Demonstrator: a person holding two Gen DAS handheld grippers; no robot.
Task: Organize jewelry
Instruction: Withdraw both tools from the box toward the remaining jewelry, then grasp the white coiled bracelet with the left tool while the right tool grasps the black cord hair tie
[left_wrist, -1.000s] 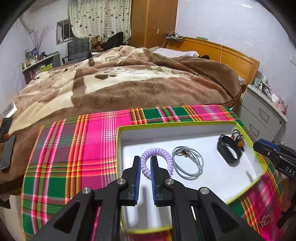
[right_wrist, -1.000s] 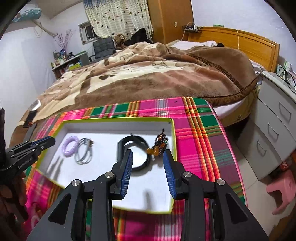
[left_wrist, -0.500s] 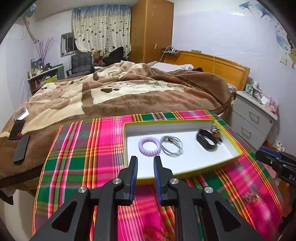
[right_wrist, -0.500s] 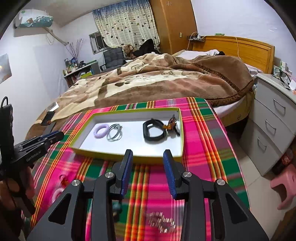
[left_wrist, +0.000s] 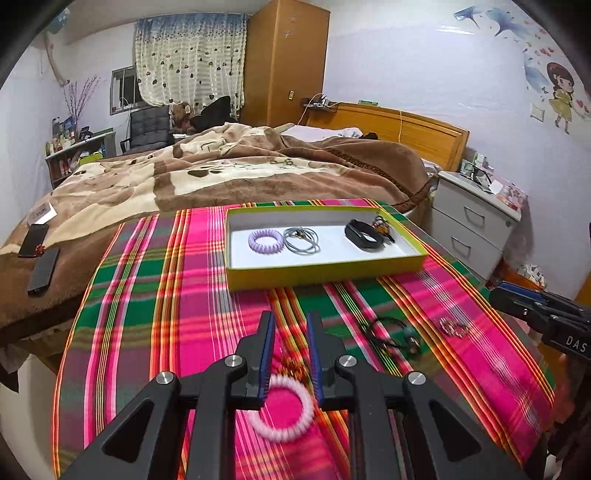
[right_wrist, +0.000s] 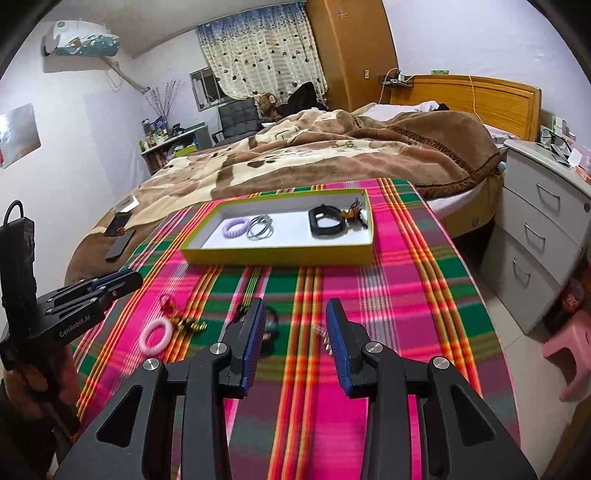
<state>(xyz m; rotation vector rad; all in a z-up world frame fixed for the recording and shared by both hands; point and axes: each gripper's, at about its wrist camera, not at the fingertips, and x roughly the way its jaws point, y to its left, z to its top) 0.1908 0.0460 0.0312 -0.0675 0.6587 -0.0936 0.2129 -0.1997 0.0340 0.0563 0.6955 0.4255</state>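
A plaid cloth (left_wrist: 155, 295) in pink, green and orange covers the near end of the bed, with a brown and cream blanket (left_wrist: 221, 173) behind it. On the cloth's far part sits a shallow yellow-rimmed box (left_wrist: 325, 271) with a white floor. Inside it, from left to right in the left wrist view, lie a purple spiral hair tie (left_wrist: 265, 240), a grey cord loop (left_wrist: 302, 240) just beside it, a black wristband (left_wrist: 363, 240) and a small beaded charm (left_wrist: 382, 224) touching the band's far side.

Loose pieces lie on the cloth nearer the cameras: a pink spiral hair tie (left_wrist: 282, 410), a red and gold beaded piece (right_wrist: 181, 317) just beyond it, a dark cord piece (left_wrist: 391, 334) and a small silvery chain piece (left_wrist: 453, 326); motion blur leaves their details unclear.

The left gripper (left_wrist: 290, 350) hangs over the cloth with its blue-padded jaws parted by a narrow gap after opening a moment ago. Nothing is between them, and the pink hair tie shows on the cloth below and behind the fingertips, apparently untouched.

The right gripper (right_wrist: 295, 332) is released too, its jaws standing wider and gripping nothing. The chain piece shows on the cloth in the gap between them, the dark cord piece behind its left finger.
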